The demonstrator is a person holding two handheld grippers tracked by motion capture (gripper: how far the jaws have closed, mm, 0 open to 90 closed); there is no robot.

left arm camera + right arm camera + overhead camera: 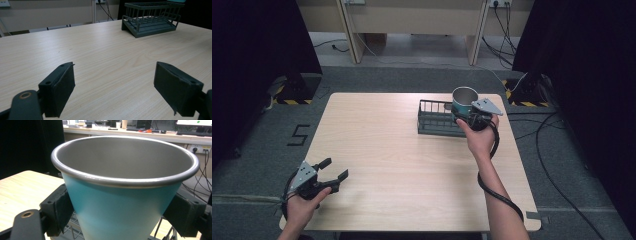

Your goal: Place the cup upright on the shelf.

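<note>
The fingers (60,92) of the left gripper (331,176) are spread wide apart with nothing between them, held low over the table (377,150) at about seven o'clock, near the front edge. Bare wood is seen ahead of them in the left gripper view, with the rack (150,20) well apart toward one o'clock. Farther off, the right gripper (469,117) is clamped on the cup (122,202): in its own view each pad is pressed against the teal wall, one at either side below the steel rim. In the high view the cup (464,100) is held upright at the rack's (437,120) right end, at about one o'clock on the table; whether it rests in the rack or hangs just above cannot be told. The cup is tapered, so slipping upward through the pads is judged the main risk if the squeeze is eased. A bar could also be struck by the base if it is lowered off-centre, and the light rack could then be tipped or shoved along.
</note>
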